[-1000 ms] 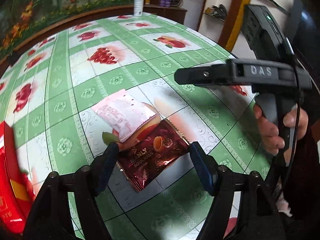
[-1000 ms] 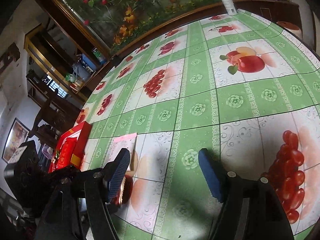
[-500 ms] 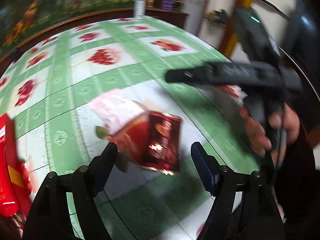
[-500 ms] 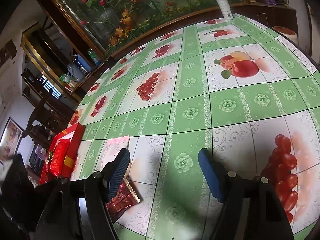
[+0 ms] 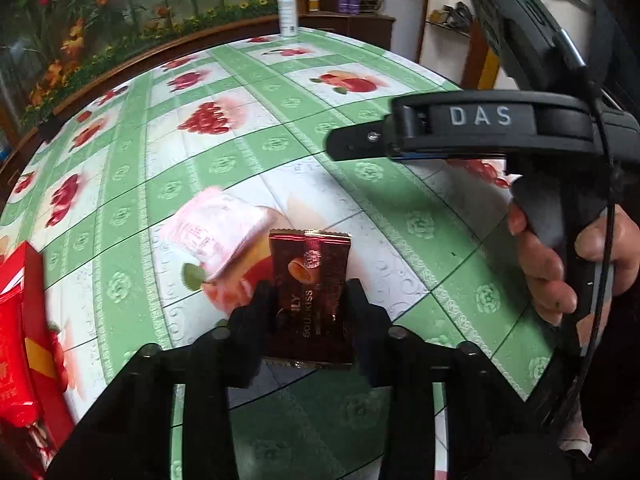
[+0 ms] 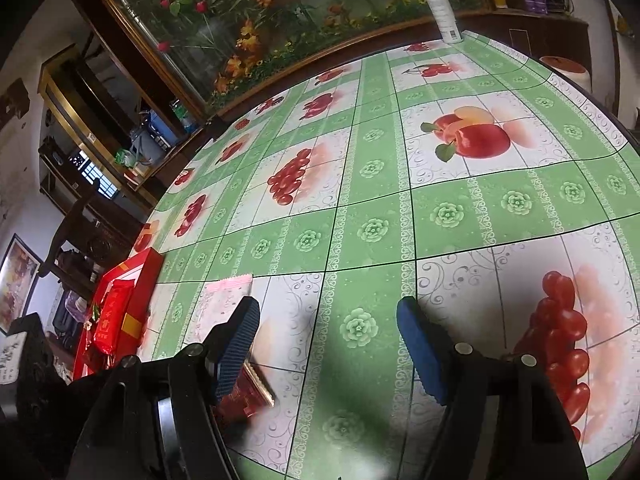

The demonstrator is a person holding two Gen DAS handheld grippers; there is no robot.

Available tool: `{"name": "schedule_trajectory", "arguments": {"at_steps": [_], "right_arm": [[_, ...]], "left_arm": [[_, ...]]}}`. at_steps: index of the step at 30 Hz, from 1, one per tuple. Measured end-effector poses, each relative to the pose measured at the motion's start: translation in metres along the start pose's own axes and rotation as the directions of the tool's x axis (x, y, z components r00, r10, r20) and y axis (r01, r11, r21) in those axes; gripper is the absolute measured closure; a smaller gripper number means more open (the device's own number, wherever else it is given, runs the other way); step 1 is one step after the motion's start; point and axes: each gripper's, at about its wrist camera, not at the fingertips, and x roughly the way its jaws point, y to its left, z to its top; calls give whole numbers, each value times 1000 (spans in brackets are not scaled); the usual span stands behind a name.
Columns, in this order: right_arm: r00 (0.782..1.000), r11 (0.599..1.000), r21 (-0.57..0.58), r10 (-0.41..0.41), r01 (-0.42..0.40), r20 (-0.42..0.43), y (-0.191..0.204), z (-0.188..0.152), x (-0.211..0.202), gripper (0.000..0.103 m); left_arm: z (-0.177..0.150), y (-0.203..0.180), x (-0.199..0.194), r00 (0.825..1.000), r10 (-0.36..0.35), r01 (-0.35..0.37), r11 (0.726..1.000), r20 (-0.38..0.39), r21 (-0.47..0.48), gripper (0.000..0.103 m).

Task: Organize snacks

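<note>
Your left tool (image 5: 309, 300) is clamped on the dark red snack packet (image 5: 310, 280); its fingers cover the packet's lower sides, so only part of the lettering reads. In the right wrist view that packet (image 6: 244, 394) is mostly hidden behind your right tool's near-left finger, just a red corner with a gold crimped edge showing. The pink snack packet (image 5: 214, 232) is motion-blurred, print unreadable; it lies on the counter (image 5: 280, 148) just beyond and left of the held packet, and whether they touch is hard to tell. In the right view the pink packet (image 6: 224, 300) is half cut off by the same finger.

The counter carries a green and white checked oilcloth with fruit prints. A white spray bottle (image 5: 287, 8) stands at its far edge. Behind it runs a flower mural wall with dark wood trim; shelves sit at far left in the right view.

The red box (image 6: 132, 308) sits at the counter's left edge, open, with red packets inside; the contents are too small to name. In the left view the box (image 5: 24, 320) is cut off by the frame.

Your right tool (image 6: 328, 344) is spread wide, gripping nothing, above the oilcloth. Your right hand (image 5: 560, 264) grips its handle.
</note>
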Motion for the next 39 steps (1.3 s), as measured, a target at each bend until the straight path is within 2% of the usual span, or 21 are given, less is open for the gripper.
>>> {"name": "schedule_trajectory", "arguments": {"at_steps": [2, 7, 10, 16, 29, 39], "right_arm": [[1000, 1000, -6, -14, 15, 5, 0, 0, 0, 30], [998, 998, -39, -56, 56, 11, 5, -1, 1, 29], [999, 998, -45, -52, 52, 6, 6, -1, 2, 30], [998, 997, -52, -63, 64, 8, 9, -1, 3, 30], [998, 996, -54, -69, 69, 9, 9, -1, 4, 29], [998, 996, -54, -69, 70, 9, 10, -1, 4, 29]], "left_arm": [[-2, 8, -1, 1000, 3, -3, 999, 5, -37, 73], [-14, 25, -19, 997, 74, -69, 992, 39, -109, 74], [-18, 33, -36, 988, 141, -131, 983, 69, -129, 74], [-20, 46, -60, 969, 226, -207, 964, 102, -167, 74], [-25, 59, -73, 948, 293, -264, 943, 123, -204, 74], [-26, 65, -75, 942, 313, -281, 933, 118, -226, 74]]}}
